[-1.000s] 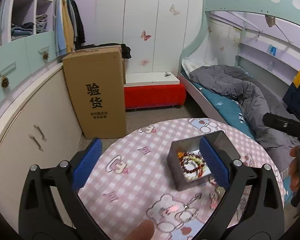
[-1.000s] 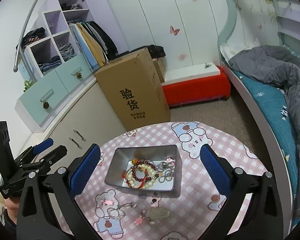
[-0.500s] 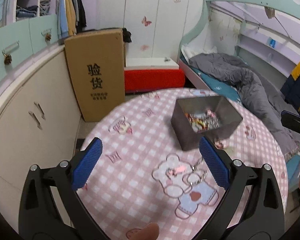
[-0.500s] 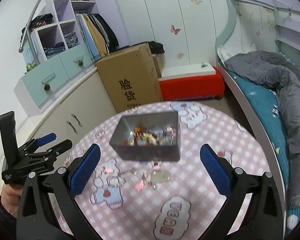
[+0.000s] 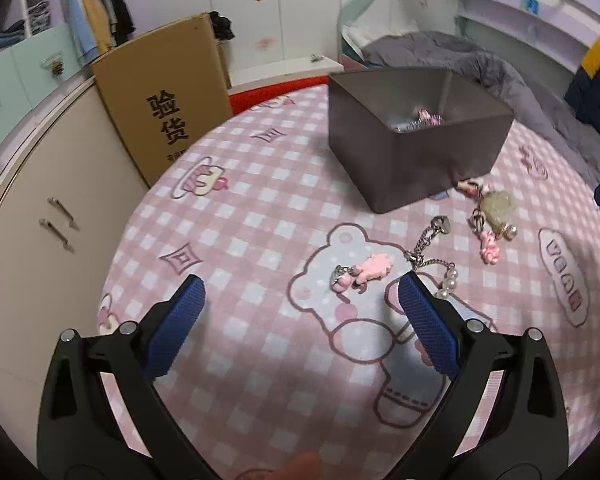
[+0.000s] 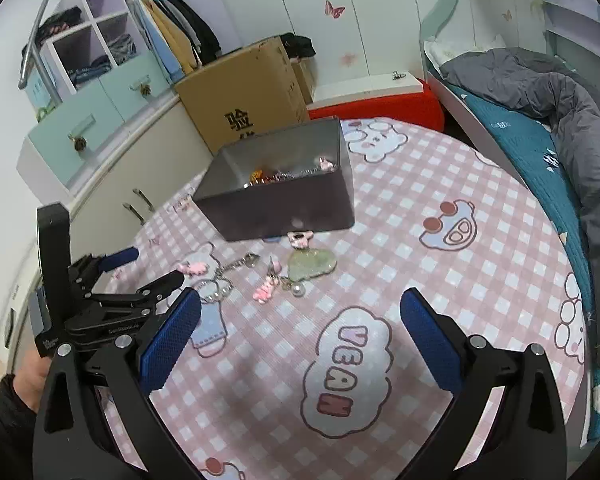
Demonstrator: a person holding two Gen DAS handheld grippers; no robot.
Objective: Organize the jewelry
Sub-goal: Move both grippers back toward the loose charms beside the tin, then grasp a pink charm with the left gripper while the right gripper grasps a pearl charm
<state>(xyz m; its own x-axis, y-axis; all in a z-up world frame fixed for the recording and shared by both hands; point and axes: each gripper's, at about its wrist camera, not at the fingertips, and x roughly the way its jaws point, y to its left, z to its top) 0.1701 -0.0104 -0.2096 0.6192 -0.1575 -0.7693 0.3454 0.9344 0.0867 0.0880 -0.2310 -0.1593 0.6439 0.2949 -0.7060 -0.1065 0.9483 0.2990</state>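
A grey metal box (image 5: 416,140) (image 6: 284,196) holding several bracelets stands on the pink checked tablecloth (image 5: 260,216). Loose jewelry lies in front of it: a pink charm with a ring (image 5: 360,272), a silver chain with pearls (image 5: 432,256), and a pale green pendant with pink charms (image 5: 496,208) (image 6: 312,264). My left gripper (image 5: 300,320) is open and empty, low over the cloth just short of the pink charm; it also shows in the right wrist view (image 6: 140,272). My right gripper (image 6: 300,336) is open and empty, nearer than the pendant.
The round table (image 6: 480,208) stands beside a bed with a grey duvet (image 6: 560,92) on the right. A cardboard box (image 5: 164,100), a red bench (image 6: 380,108) and cream cupboards (image 5: 40,216) lie behind and to the left.
Both grippers have come down and forward toward the table. The box and loose jewelry now appear much closer. Both stay open.
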